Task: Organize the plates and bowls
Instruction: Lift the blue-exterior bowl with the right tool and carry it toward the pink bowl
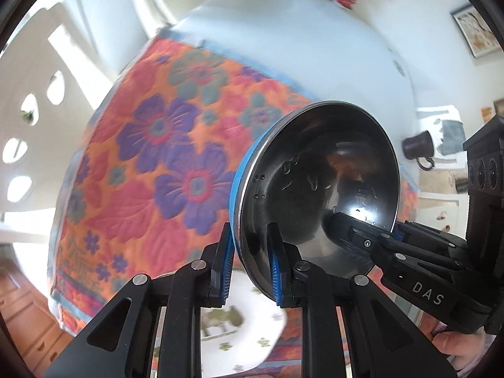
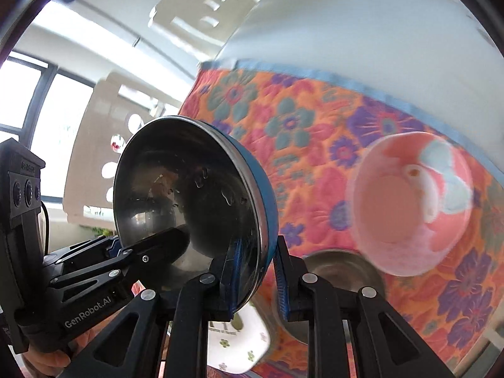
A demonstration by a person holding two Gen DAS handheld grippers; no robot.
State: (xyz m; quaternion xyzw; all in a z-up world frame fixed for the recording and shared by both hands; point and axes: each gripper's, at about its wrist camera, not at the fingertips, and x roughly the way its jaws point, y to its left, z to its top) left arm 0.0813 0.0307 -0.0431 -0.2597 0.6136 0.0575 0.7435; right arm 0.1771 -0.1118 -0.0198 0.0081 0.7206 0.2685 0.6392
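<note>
Left wrist view: the left gripper [image 1: 249, 264] and right gripper [image 2: 253, 278] are both clamping the rim of the steel bowl [image 1: 318, 186], holding it tilted above the floral cloth [image 1: 151, 145] on the counter. A blurred pink bowl [image 2: 409, 201] is apparently sitting on the cloth nearby.

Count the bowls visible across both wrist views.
3: blue-and-steel bowl held by both grippers; pink translucent bowl on the floral cloth; steel bowl behind the right gripper fingers, partly hidden. Others may be hidden.
</note>
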